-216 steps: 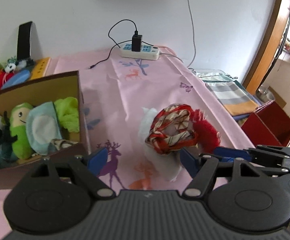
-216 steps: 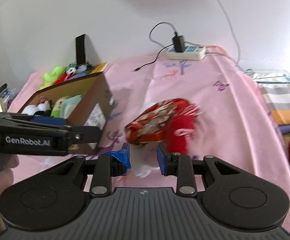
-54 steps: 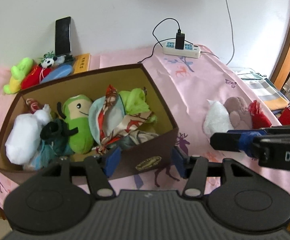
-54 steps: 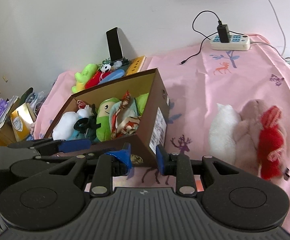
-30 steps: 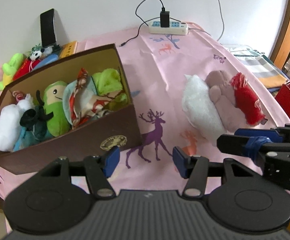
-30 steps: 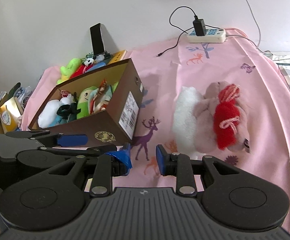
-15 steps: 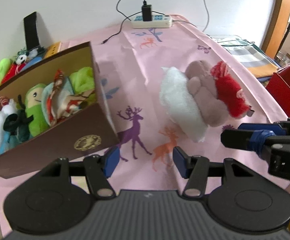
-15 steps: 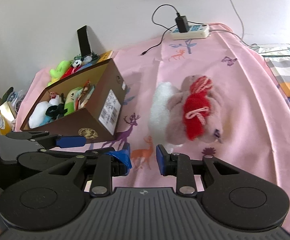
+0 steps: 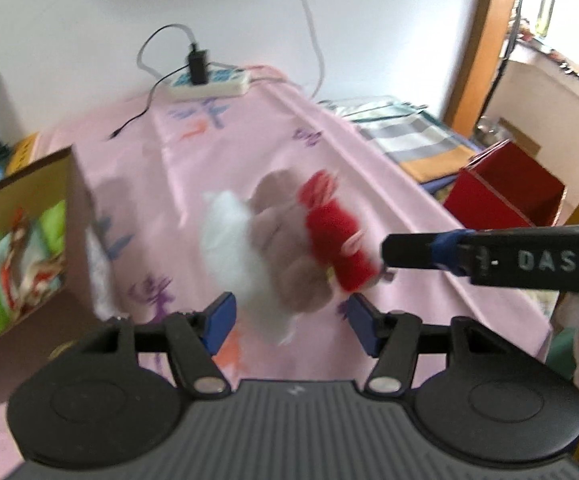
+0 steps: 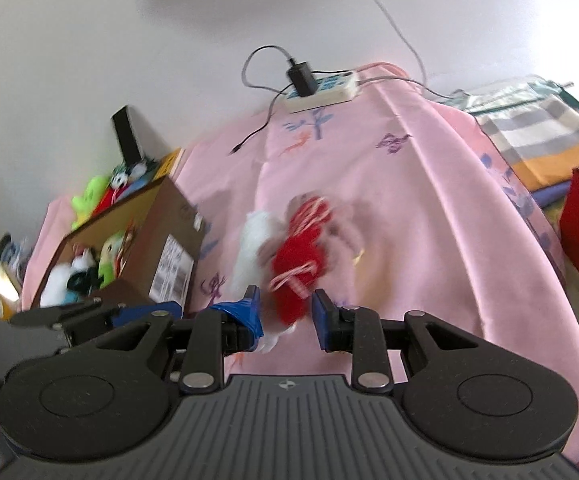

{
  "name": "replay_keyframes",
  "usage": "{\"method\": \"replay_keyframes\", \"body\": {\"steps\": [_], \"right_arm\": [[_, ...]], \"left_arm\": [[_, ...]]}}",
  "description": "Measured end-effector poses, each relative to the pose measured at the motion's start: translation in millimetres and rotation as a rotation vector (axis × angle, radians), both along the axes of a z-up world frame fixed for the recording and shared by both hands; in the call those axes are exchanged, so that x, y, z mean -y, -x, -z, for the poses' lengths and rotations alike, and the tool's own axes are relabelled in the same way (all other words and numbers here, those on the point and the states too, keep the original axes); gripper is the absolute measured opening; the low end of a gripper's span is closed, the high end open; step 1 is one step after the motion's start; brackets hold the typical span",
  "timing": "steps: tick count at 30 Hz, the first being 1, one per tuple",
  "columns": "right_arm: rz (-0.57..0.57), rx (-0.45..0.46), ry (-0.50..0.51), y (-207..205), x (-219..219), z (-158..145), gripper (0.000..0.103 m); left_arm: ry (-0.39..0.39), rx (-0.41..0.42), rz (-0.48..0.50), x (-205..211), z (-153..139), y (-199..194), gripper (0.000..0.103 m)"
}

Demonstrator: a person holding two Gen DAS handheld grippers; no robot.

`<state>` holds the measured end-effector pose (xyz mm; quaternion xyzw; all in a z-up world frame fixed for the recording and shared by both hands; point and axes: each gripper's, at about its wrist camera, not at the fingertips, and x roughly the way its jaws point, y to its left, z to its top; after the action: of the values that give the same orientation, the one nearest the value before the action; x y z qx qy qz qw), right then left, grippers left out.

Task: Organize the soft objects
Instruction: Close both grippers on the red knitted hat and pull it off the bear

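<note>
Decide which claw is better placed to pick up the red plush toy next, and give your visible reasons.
Probably the right claw: the red plush toy sits just ahead of its gap. The left claw, jaws opening, faces mostly the white plush and brown plush.

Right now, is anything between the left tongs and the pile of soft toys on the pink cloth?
Nothing visible. The left tongs, opening, face the white, tan and red toys directly over bare cloth. The right tongs come in beside the red one.
</note>
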<state>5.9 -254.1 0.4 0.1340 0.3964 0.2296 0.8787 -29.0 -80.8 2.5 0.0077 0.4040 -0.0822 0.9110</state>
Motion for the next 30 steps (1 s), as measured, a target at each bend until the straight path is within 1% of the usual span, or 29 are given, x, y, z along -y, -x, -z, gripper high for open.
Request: {"method": "replay_keyframes", "body": {"steps": [6, 12, 14, 17, 19, 21, 22, 24, 25, 29, 30], "right_arm": [[0.013, -0.026, -0.032, -20.1, 5.0, 0.3, 0.01], [-0.022, -0.055, -0.043, -38.7, -2.4, 4.1, 0.011], [-0.036, -0.069, -0.041, -44.2, -4.7, 7.6, 0.011], [-0.042, -0.092, -0.044, -51.5, -5.9, 12.5, 0.014], [-0.046, -0.106, -0.05, -55.7, -5.7, 15.2, 0.014], [-0.048, -0.123, -0.058, -59.9, -5.8, 18.3, 0.014], [-0.047, -0.131, -0.061, -62.0, -5.7, 20.1, 0.014], [-0.051, -0.15, -0.072, -65.9, -6.6, 22.9, 0.014], [-0.053, -0.156, -0.075, -67.0, -7.3, 23.7, 0.014], [-0.075, -0.148, -0.062, -68.8, -10.8, 24.2, 0.013], [-0.076, -0.15, -0.062, -69.3, -11.1, 24.7, 0.012]], "left_arm": [[0.03, 0.022, 0.022, 14.9, 2.3, -21.9, 0.061], [0.078, 0.055, 0.058, 22.1, 5.2, -31.3, 0.061], [0.092, 0.058, 0.064, 23.0, 7.0, -34.9, 0.062], [0.107, 0.05, 0.064, 21.6, 10.9, -41.4, 0.061], [0.128, 0.039, 0.066, 19.0, 14.3, -44.8, 0.053], [0.15, 0.02, 0.065, 15.4, 18.1, -49.8, 0.051], [0.156, 0.012, 0.063, 14.0, 20.4, -52.1, 0.045], [0.167, -0.01, 0.064, 11.4, 25.4, -56.6, 0.04], [0.174, -0.014, 0.067, 10.3, 26.6, -57.7, 0.035], [0.18, -0.012, 0.079, 7.9, 27.5, -58.3, 0.03], [0.178, -0.012, 0.081, 7.6, 27.8, -57.9, 0.029]]}}
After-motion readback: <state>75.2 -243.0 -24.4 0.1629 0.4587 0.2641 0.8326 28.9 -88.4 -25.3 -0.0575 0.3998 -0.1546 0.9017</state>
